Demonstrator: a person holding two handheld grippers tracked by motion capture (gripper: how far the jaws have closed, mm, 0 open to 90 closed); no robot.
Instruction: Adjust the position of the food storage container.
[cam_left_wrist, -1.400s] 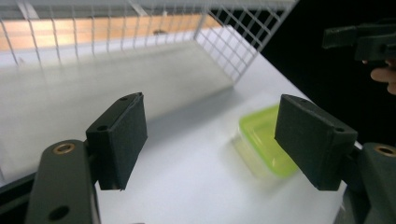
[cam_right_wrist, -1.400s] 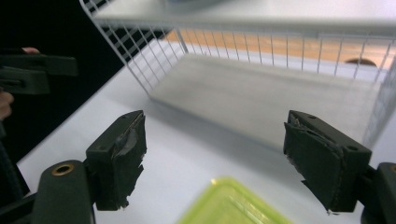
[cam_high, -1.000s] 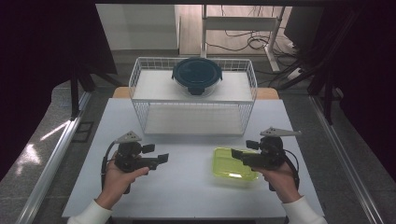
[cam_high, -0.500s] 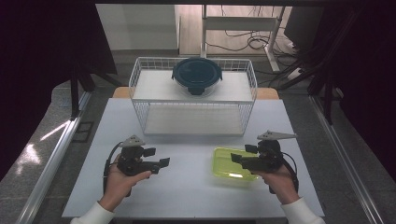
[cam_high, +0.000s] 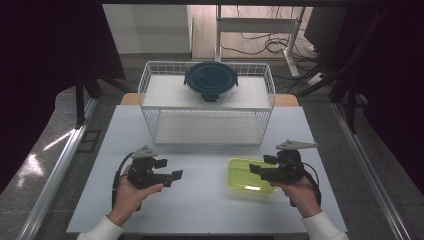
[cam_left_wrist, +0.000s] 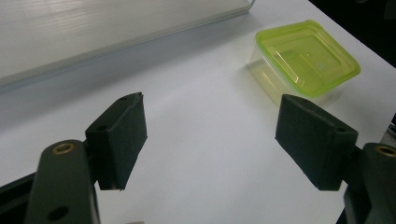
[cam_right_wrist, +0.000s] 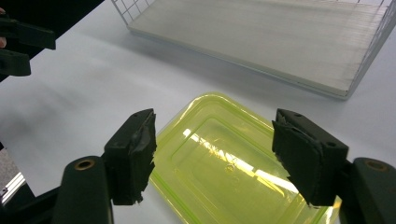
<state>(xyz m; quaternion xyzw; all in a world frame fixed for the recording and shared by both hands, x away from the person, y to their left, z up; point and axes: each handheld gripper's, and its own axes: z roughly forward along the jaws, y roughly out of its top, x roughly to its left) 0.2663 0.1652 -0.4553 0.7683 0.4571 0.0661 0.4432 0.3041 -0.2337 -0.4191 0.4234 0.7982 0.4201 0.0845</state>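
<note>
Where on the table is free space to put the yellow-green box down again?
Bare tabletop lies between the left gripper and the yellow-green lidded box, and in front of the wire rack. It is crowded at the right, where the open right gripper hovers over the box.

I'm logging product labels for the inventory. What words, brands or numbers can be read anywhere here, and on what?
None: no readable text.
The yellow-green container has a plain lid with no print.
The dark round container on the wire rack has no legible marking.
</note>
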